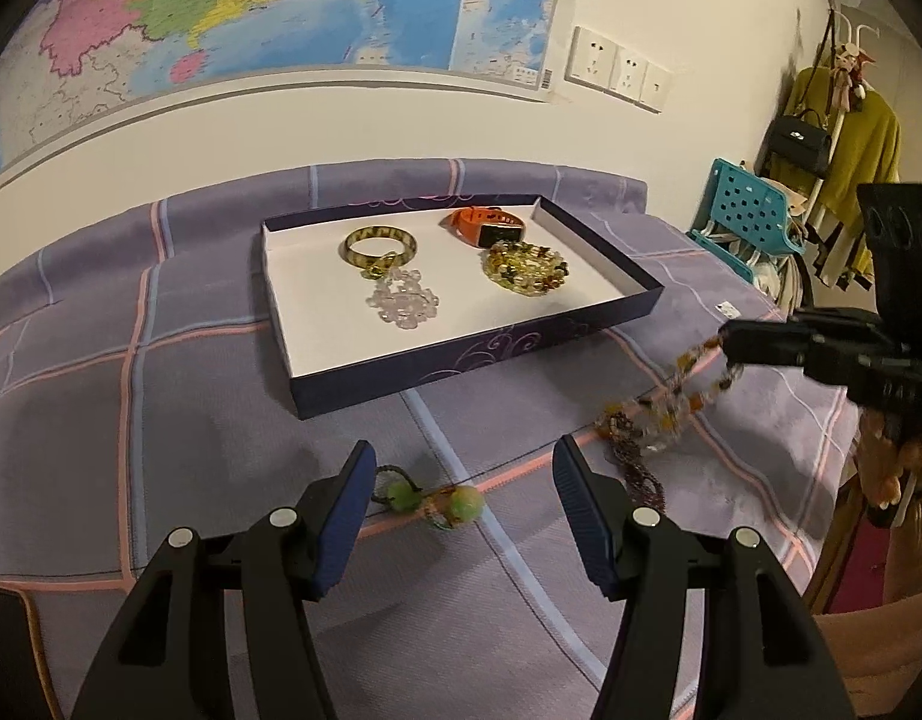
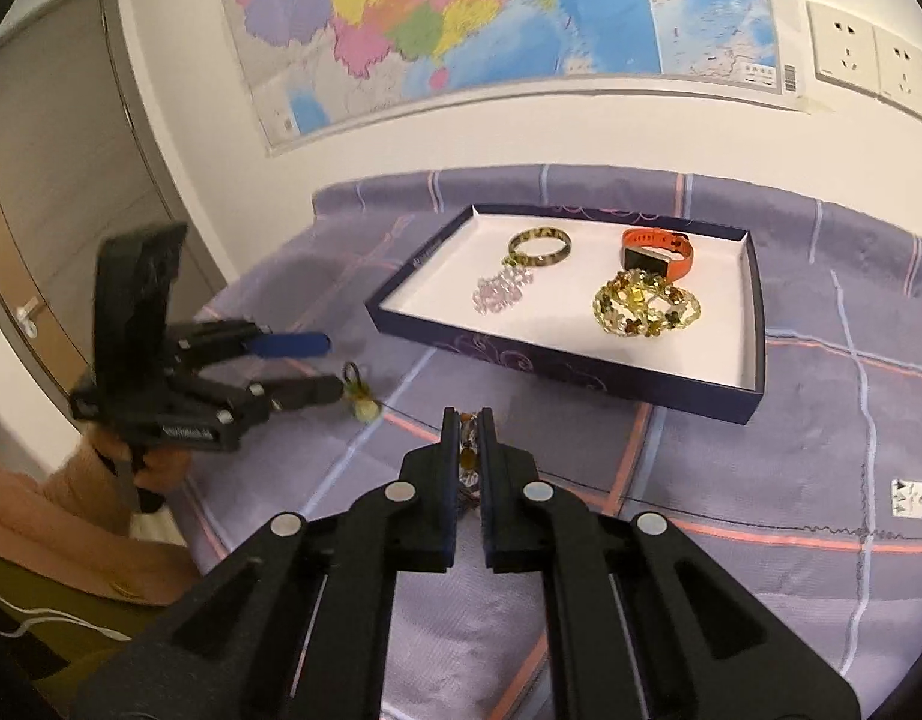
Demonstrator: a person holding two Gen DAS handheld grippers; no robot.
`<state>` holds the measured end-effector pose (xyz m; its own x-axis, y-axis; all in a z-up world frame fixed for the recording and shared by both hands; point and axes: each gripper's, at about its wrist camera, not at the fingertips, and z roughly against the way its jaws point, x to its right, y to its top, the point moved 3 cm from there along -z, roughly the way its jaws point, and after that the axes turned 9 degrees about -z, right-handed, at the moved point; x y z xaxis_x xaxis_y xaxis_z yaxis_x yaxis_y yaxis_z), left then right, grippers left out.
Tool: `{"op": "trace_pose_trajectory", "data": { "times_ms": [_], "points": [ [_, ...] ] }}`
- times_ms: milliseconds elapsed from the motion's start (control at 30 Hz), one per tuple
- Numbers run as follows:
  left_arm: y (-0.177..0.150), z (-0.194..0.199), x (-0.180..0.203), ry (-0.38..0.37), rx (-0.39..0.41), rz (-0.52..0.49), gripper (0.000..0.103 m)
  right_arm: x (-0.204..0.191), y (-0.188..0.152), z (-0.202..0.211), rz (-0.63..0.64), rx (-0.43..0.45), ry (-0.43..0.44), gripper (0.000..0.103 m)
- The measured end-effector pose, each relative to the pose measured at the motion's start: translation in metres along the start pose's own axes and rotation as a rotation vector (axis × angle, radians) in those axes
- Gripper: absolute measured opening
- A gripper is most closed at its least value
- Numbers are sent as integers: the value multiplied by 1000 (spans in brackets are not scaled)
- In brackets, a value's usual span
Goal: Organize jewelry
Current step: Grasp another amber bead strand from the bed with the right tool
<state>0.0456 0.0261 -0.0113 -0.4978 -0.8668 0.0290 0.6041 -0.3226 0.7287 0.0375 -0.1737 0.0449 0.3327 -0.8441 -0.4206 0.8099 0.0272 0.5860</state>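
Left tongs (image 1: pixel 464 507): seen from the left wrist, released, jaws apart and pointing toward 12 o'clock, hovering over the green-bead cord (image 1: pixel 443 501), which lies on the bedspread (image 1: pixel 209 420) between the pads without touching them.
Box (image 1: pixel 461 354): at 12 o'clock beyond the left tongs, a shallow dark tray with a white floor, resting on the checked purple bedspread.
Box contents: bangle (image 1: pixel 380 245) at the back left, clear bead bracelet (image 1: pixel 404 300) touching it in front, orange watch (image 1: pixel 490 227) at the back right, amber bead bracelet (image 1: pixel 526 268) just before the watch.
Right tongs (image 1: pixel 728 351): at 3 o'clock in this view, clenched on a mixed bead strand (image 1: pixel 671 399) that hangs blurred, its lower end on the bedspread beside a dark bead strand (image 1: pixel 638 471).
Right tongs, own view (image 2: pixel 468 420): jaws nearly together, grasping the mixed bead strand (image 2: pixel 468 459) between the pads.
Box, right view (image 2: pixel 755 324): at 1 o'clock, holding the same four pieces.
Left tongs, right view (image 2: pixel 335 363): at 9 o'clock, jaws parted, held by a hand (image 2: pixel 155 468), tips over the green-bead cord (image 2: pixel 362 402).
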Motion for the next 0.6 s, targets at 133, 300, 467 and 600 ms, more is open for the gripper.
{"op": "trace_pose_trajectory", "data": {
  "times_ms": [133,300,467,600],
  "points": [
    [0,-1,6,-17,2,-13,59,1,11,13,-33,51,34,6],
    [0,-4,15,-48,-1,-27,59,0,22,24,-58,104,72,6],
    [0,-11,29,-71,-12,-60,59,4,20,20,-68,92,50,6],
    [-1,-15,33,-86,-22,-66,59,13,15,14,-97,69,40,6]
  ]
}}
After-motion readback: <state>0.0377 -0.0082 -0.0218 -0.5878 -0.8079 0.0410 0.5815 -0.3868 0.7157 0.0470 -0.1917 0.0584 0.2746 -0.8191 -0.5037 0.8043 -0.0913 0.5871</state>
